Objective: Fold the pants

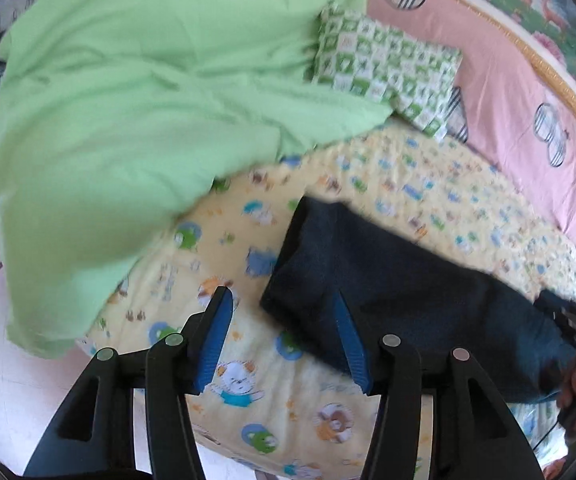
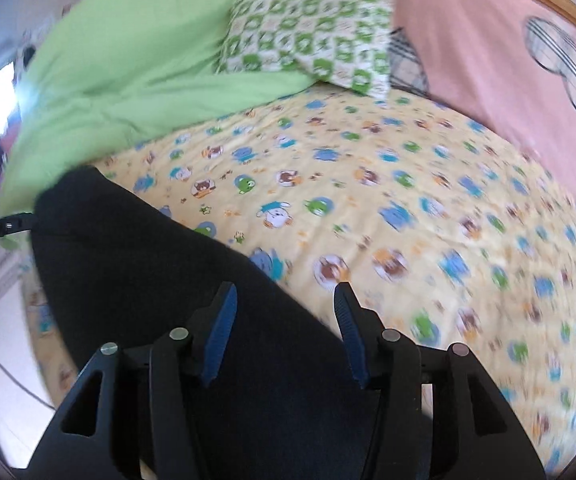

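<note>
Left gripper [image 1: 284,300]: jaws spread wide, nothing between them, hovering over the near edge of the bed [image 1: 256,216]. Its right fingertip overlaps the near corner of the pants [image 1: 387,292] in the left wrist view; contact can't be confirmed. Right gripper [image 2: 286,294] is also spread open and empty: left finger over the dark cloth, right finger over the yellow cartoon sheet, so it straddles the cloth's far edge.

The pants are a dark navy, flat, long slab running along the near edge of the bed, one end toward the bed's left side by the green duvet [image 1: 128,100], the other toward the right gripper. They look already doubled lengthwise, though motion blur hides seams and waistband, so which end is which is unclear. The checked pillow [image 2: 311,36] and pink cover [image 2: 467,40] sit at the far side of the bed, well apart from the work.

Judgement: the step is taking hold of an end for the next fold. To do it well:
- Drop each tool onto a corner of the same short edge, one finger under all layers.
- Close fully before lifting, or the layers slip.
- Avoid pinching the sheet along with the cloth.
- Carry both corners level across to the opposite end and match the edges.

The duvet edge lies near the left end and could snag.
</note>
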Tool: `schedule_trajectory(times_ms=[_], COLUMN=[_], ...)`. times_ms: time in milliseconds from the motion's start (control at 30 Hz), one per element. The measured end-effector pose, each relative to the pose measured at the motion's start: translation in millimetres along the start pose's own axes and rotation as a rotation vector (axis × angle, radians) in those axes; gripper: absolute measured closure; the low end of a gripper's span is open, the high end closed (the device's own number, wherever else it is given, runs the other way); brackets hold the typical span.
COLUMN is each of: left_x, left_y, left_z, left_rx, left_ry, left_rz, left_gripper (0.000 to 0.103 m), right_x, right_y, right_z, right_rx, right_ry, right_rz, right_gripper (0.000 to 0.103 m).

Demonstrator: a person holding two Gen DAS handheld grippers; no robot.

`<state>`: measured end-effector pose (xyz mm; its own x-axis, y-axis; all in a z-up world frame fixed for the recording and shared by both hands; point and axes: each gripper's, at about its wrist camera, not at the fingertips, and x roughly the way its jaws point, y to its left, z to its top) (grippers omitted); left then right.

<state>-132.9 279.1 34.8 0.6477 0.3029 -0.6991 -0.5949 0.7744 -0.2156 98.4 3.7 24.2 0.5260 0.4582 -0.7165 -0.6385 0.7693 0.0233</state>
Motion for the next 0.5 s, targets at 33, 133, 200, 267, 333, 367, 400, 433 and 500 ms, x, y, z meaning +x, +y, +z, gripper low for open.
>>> schedule_trajectory(times_ms=[33, 133, 200, 267, 333, 367, 400, 433, 500], left_x=[-3.1, -12.9, -10.2, -4.5, 2.8, 5.7, 8.2, 10.3, 13.3], left_y=[-3.1, -27.0, -44.8, -65.2, -86.9, -97.9, -108.0, -119.2, -138.5], left_z=[2.8, 10.5, 13.1, 10.5, 6.7, 3.9, 1.2, -2.0, -9.0], left_rx=[-0.001, 0.021, 0.044, 0.066, 0.093, 0.111, 0.129, 0.149, 0.179], left_ry=[-0.008, -0.032, -0.021, 0.01, 0.036, 0.048, 0.058, 0.068, 0.092], left_rz=[-0.009, -0.077, -0.117, -0.174, -0.219, -0.235, -0.249, -0.265, -0.296], left_gripper=[0.049, 0.042, 0.042, 0.042, 0.042, 0.042, 0.042, 0.041, 0.04], right_x=[-9.3, -40.6, -58.9, -75.2, -87.5, -94.7, -99.5, -105.4, -120.5], right_y=[-4.0, -15.9, -24.9, -35.0, -41.2, -46.1, -49.3, -52.6, -59.9], right_z=[-6.3, -28.5, -45.1, -61.7, -75.3, -83.1, -88.0, -93.0, -104.7], right_rx=[0.025, 0.109, 0.16, 0.214, 0.245, 0.268, 0.282, 0.297, 0.332], right_ry=[-0.008, -0.027, -0.039, -0.045, -0.05, -0.054, -0.057, -0.062, -0.08], right_rz=[0.006, 0.021, 0.023, 0.008, -0.002, -0.016, -0.025, -0.033, -0.047], right_gripper=[0.05, 0.05, 0.05, 0.05, 0.05, 0.05, 0.05, 0.05, 0.05])
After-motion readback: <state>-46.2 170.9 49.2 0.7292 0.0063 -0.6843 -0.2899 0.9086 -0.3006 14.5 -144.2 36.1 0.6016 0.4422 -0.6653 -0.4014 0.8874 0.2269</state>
